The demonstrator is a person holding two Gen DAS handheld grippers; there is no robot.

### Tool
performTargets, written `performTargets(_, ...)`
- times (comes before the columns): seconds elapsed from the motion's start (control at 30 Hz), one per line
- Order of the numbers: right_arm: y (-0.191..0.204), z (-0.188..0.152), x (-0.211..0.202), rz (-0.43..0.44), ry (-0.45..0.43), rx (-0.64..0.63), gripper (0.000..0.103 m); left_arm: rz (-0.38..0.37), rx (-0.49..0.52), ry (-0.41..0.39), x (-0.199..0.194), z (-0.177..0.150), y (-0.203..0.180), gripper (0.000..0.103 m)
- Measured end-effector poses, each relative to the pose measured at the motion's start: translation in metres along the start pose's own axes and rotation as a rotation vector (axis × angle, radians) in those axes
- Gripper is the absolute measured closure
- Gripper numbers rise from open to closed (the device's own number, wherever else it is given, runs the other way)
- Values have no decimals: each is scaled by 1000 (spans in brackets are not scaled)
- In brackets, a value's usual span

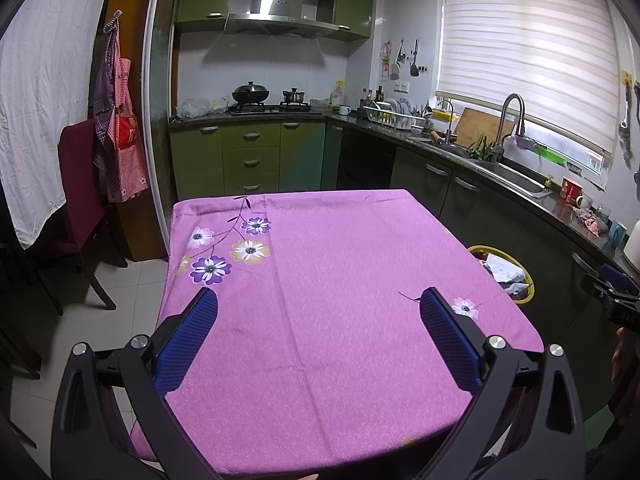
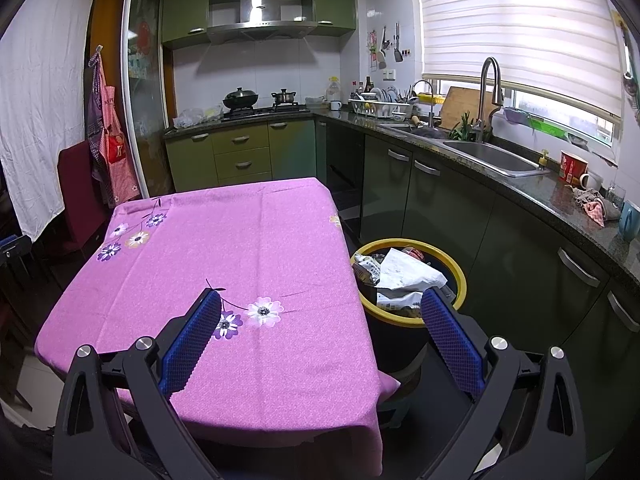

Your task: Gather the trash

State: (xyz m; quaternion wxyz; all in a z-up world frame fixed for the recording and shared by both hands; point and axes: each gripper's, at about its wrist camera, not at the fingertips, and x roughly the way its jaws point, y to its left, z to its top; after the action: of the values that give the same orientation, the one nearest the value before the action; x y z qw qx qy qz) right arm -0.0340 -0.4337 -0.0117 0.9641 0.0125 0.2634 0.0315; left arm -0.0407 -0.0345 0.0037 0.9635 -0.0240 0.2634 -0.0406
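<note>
A yellow-rimmed trash bin (image 2: 460, 272) stands on the floor at the table's right side, filled with crumpled white paper and wrappers (image 2: 404, 272). It also shows in the left wrist view (image 1: 524, 272). The table wears a pink flowered cloth (image 1: 340, 280), also in the right wrist view (image 2: 248, 248), with no loose trash in sight on it. My left gripper (image 1: 320, 300) is open and empty above the near part of the table. My right gripper (image 2: 320, 300) is open and empty over the table's right edge, its right finger in front of the bin.
A dark green L-shaped kitchen counter (image 2: 520, 196) with a sink (image 2: 488, 156), dish rack and stove (image 1: 268, 108) runs behind and along the right. A dark red chair (image 1: 80, 208) and a hanging white sheet (image 1: 36, 120) stand left of the table. The other gripper shows at the right edge (image 1: 618, 296).
</note>
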Motion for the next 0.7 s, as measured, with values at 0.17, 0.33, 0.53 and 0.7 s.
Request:
performTargets(0.17,0,0,0,0,0,0,5,-12,-1,2,2,-1,-1,7)
performTargets(0.33,0,-2,2,-1,4,0,5,-19,-1,6,2,-3,0,7)
performTargets(0.53,0,-2,2,-2,4,-1,5,-20,2,7,3,-3,0,7)
performTargets(0.7,0,-3,3,-1,5,-1,5,-24,3,9,3,-3,0,7)
